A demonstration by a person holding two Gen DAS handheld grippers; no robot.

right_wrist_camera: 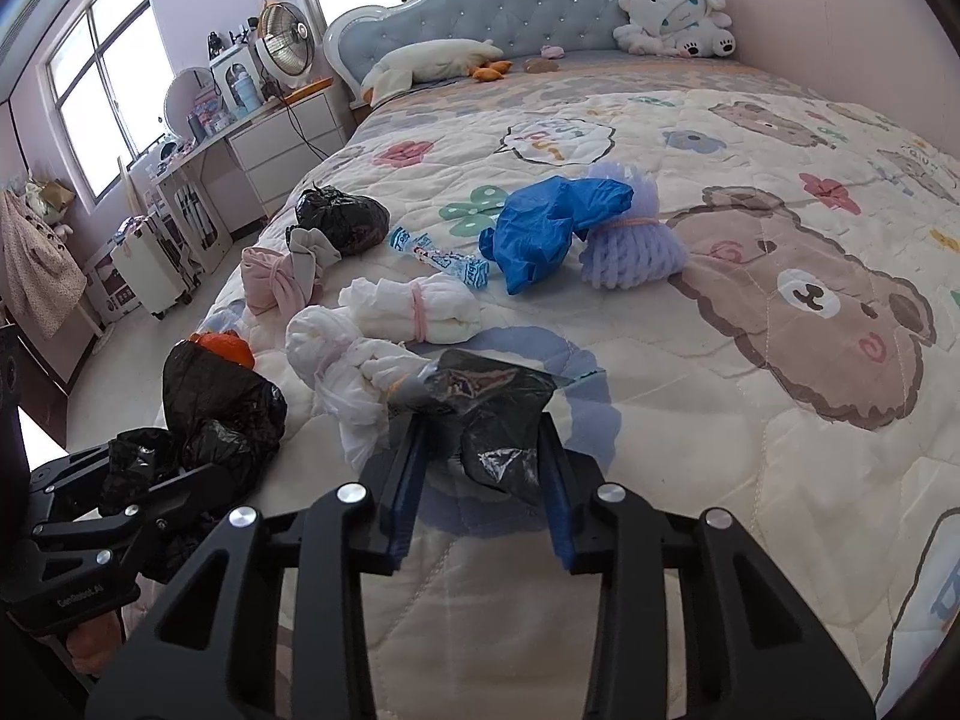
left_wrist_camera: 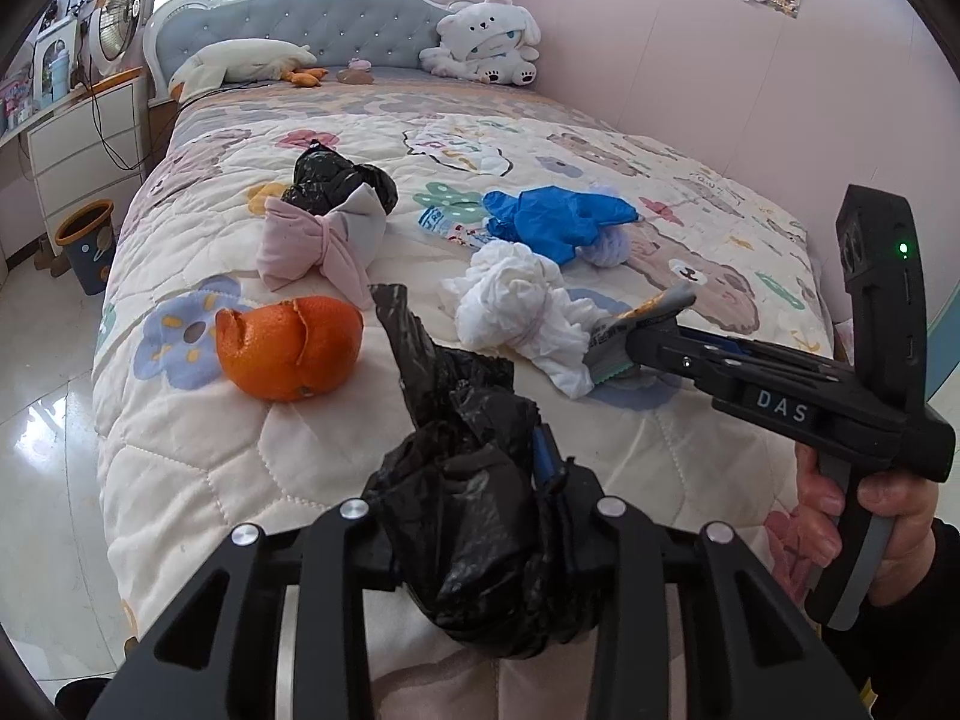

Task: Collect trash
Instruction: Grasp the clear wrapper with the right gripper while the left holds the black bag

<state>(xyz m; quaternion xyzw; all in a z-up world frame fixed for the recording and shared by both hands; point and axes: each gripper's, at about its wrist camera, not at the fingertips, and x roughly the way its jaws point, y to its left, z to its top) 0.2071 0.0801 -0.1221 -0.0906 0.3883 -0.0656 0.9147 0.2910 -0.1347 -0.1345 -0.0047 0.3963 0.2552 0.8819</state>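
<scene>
Your left gripper [left_wrist_camera: 474,480] is clamped on the crumpled black bag [left_wrist_camera: 474,516], and your right gripper [right_wrist_camera: 480,438] is pinched on a foil wrapper [right_wrist_camera: 492,408] right at its tips on the bed [right_wrist_camera: 690,480]. Both look feather-light, floppy and slick, so I'd grab bunched folds, not a single edge.

Right claw [right_wrist_camera: 480,462] around crumpled wrapper [right_wrist_camera: 486,414] on bear-print quilt [right_wrist_camera: 750,420].
</scene>
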